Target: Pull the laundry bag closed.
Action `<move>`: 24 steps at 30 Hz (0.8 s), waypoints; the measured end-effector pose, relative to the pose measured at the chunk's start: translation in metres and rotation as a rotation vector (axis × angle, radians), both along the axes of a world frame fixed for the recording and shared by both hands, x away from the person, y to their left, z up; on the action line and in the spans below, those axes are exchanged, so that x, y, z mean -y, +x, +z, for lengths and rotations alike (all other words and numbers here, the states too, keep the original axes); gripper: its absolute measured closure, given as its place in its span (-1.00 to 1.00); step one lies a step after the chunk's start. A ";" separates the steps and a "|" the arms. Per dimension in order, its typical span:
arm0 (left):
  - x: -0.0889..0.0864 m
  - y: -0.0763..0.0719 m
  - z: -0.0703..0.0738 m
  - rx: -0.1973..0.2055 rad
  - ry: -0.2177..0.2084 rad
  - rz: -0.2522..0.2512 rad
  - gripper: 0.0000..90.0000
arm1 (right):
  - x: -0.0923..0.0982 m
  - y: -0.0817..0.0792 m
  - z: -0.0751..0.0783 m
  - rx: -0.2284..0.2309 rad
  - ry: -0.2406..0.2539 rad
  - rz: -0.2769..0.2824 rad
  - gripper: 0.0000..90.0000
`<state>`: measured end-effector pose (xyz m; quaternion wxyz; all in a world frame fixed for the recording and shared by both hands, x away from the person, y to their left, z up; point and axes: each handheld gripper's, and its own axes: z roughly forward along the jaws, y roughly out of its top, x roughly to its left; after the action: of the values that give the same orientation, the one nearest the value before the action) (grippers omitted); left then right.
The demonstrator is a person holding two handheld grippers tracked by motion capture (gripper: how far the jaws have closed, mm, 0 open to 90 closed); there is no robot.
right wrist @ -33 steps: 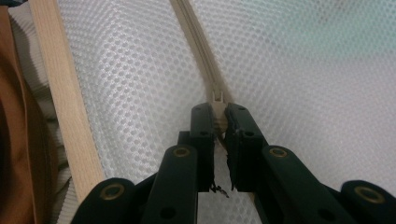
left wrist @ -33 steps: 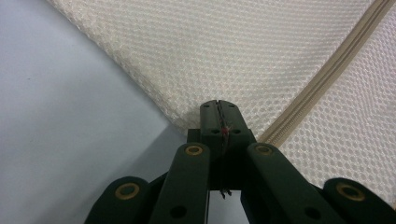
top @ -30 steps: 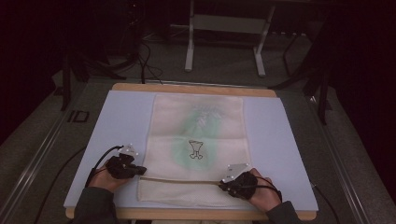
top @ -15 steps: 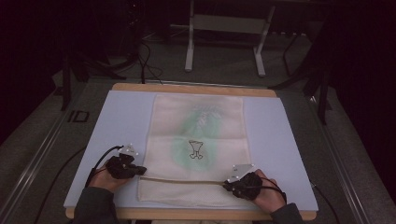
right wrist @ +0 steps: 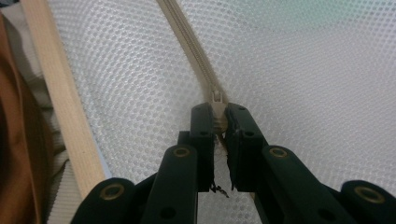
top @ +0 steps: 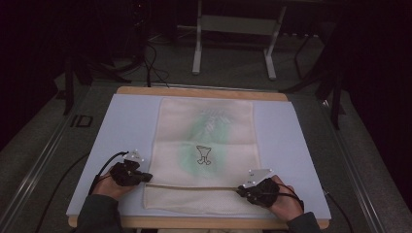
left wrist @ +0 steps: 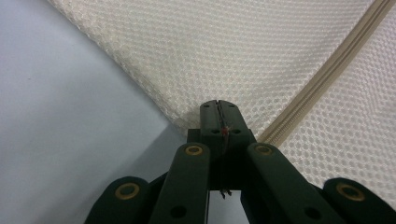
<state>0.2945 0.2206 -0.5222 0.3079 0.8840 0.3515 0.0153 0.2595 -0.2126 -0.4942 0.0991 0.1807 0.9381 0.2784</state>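
The room is dark around a pale tabletop [top: 126,126], where a cream mesh laundry bag [top: 206,145] lies flat at the middle, its zipper [top: 194,187] running across the near end from 9 to 3 o'clock. From the high view I have my left tool [top: 145,178] at the bag's left edge and my right tool [top: 241,191] near the zipper's right end. In the left gripper view the jaws are clenched on the bag's mesh edge [left wrist: 196,119], just beside the zipper tape [left wrist: 327,74] at 2 o'clock. In the right gripper view the jaws are pinched on the zipper pull [right wrist: 217,114], the wooden tabletop rim [right wrist: 60,102] at 9 o'clock. To do this well, I judge I should anchor the left firmly, keep the tape taut, and draw the pull straight along the teeth without lifting.
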 end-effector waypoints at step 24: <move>0.000 0.000 0.000 -0.001 -0.001 0.000 1.00 | 0.031 0.006 0.000 -0.043 0.016 -0.046 0.83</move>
<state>0.2947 0.2211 -0.5223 0.3080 0.8839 0.3516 0.0146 0.2655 -0.2433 -0.4942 0.0839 0.2090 0.9334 0.2794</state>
